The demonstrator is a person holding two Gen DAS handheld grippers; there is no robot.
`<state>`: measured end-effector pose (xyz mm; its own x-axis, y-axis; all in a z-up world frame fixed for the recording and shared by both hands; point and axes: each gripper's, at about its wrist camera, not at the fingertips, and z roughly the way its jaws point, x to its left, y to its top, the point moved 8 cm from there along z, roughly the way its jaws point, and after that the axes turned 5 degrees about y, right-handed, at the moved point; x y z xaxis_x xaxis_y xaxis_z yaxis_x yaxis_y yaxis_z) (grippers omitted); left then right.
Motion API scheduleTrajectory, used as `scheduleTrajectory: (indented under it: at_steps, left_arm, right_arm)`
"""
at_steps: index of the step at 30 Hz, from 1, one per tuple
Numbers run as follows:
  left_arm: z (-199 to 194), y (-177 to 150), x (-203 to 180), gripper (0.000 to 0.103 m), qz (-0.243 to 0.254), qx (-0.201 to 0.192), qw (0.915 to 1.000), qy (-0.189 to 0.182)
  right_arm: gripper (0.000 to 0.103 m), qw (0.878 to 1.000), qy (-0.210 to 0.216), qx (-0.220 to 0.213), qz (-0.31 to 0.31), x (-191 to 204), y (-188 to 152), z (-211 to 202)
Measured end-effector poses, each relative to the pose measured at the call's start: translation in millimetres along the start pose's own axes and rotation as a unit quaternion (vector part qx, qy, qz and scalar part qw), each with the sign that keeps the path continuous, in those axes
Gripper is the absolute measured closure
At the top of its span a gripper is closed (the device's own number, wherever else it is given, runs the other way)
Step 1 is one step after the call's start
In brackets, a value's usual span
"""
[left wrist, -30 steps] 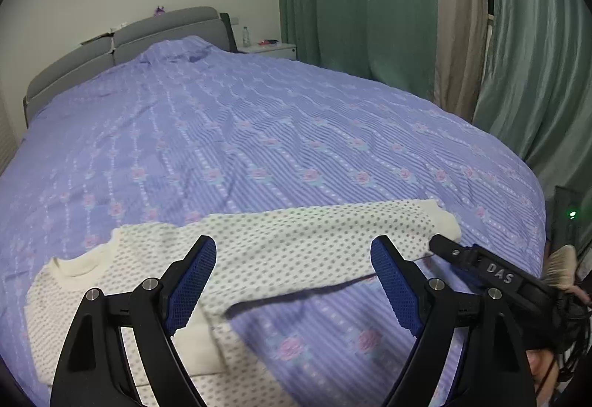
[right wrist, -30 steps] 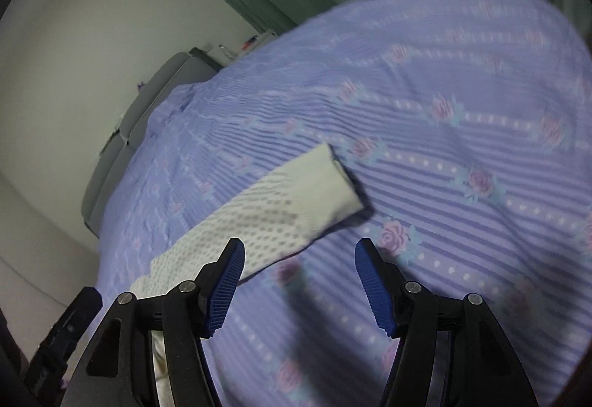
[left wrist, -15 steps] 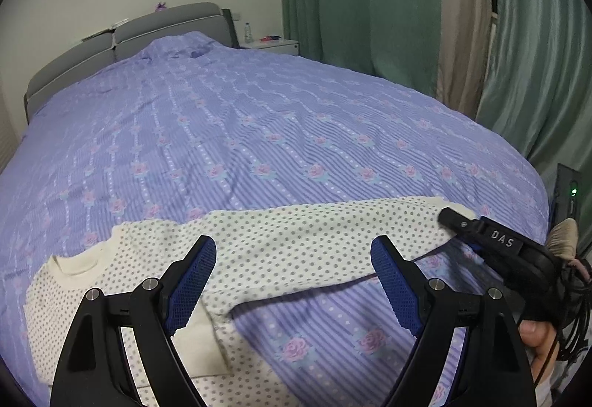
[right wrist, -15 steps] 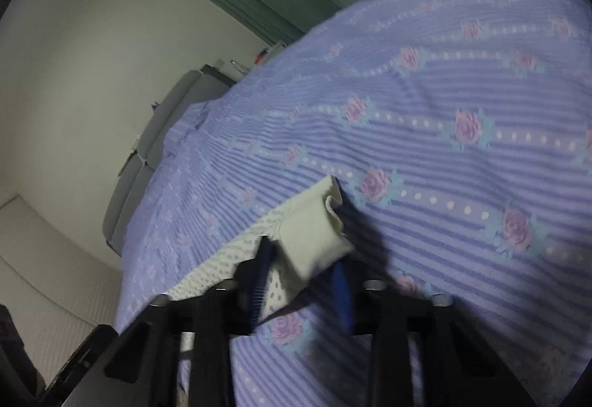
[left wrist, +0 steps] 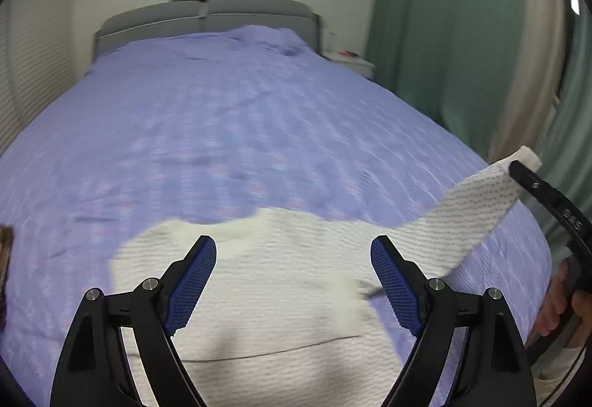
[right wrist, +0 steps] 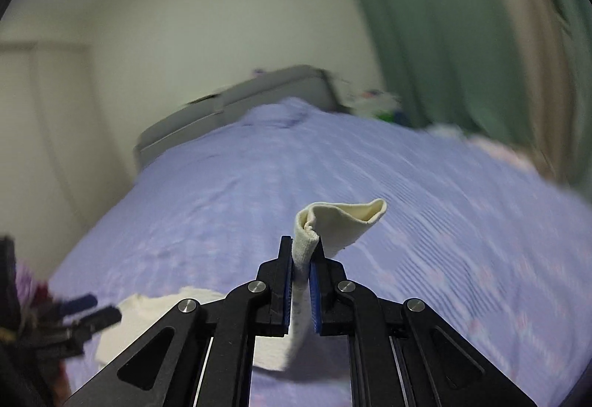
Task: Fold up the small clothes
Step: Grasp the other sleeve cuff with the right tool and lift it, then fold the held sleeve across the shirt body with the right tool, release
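Note:
A small cream sweater with grey dots [left wrist: 288,281] lies on the purple bedspread [left wrist: 229,133], just under my left gripper [left wrist: 294,277], which is open and empty above the body of the sweater. My right gripper [right wrist: 302,281] is shut on the sweater's sleeve near its plain cream cuff [right wrist: 344,222] and holds it lifted off the bed. In the left wrist view the raised sleeve [left wrist: 477,199] stretches up to the right gripper [left wrist: 532,181] at the far right. The rest of the sweater [right wrist: 155,318] shows low left in the right wrist view.
The bed has a grey headboard [left wrist: 207,14] at the far end. Green curtains [left wrist: 444,22] hang along the right side, with a white nightstand [left wrist: 351,61] beside the headboard. A person's hand [left wrist: 562,303] holds the right gripper at the bed's right edge.
My right gripper has closed on the sleeve cuff and lifted it off the bed. My left gripper has moved over the sweater's body and stays open. Both views are blurred by motion.

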<state>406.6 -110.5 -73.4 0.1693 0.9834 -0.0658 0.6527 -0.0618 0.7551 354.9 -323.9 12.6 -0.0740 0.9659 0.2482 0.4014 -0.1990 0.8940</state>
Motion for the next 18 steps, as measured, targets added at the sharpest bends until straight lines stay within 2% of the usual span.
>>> scheduleTrajectory:
  at_steps: [3, 7, 10, 13, 18]
  left_arm:
    - [-16.6, 0.9, 46.3, 0.017, -0.017, -0.017, 0.9991, 0.034]
    - [-29.4, -12.1, 99.8, 0.017, -0.023, -0.021, 0.9968, 0.074]
    - [-31.6, -27.6, 132.9, 0.017, -0.029, -0.015, 0.9945, 0.1]
    - [-29.9, -44.1, 158.3, 0.017, -0.042, -0.003, 0.9932, 0.109]
    - [-21.7, -63.3, 186.8, 0.017, -0.042, 0.013, 0.9916, 0.121]
  right_arm:
    - [0.094, 0.997, 0.039, 0.009, -0.061, 57.1, 13.3, 7.8]
    - [0.094, 0.984, 0.094, 0.046, -0.145, 146.7, 4.4, 35.5]
    - [0.094, 0.971, 0.126, 0.091, -0.182, 201.4, -23.1, 64.7]
    - [0.094, 0.959, 0.144, 0.135, -0.205, 242.8, -60.1, 93.2]
    - [0.094, 0.942, 0.159, 0.195, -0.221, 278.4, -112.8, 128.3]
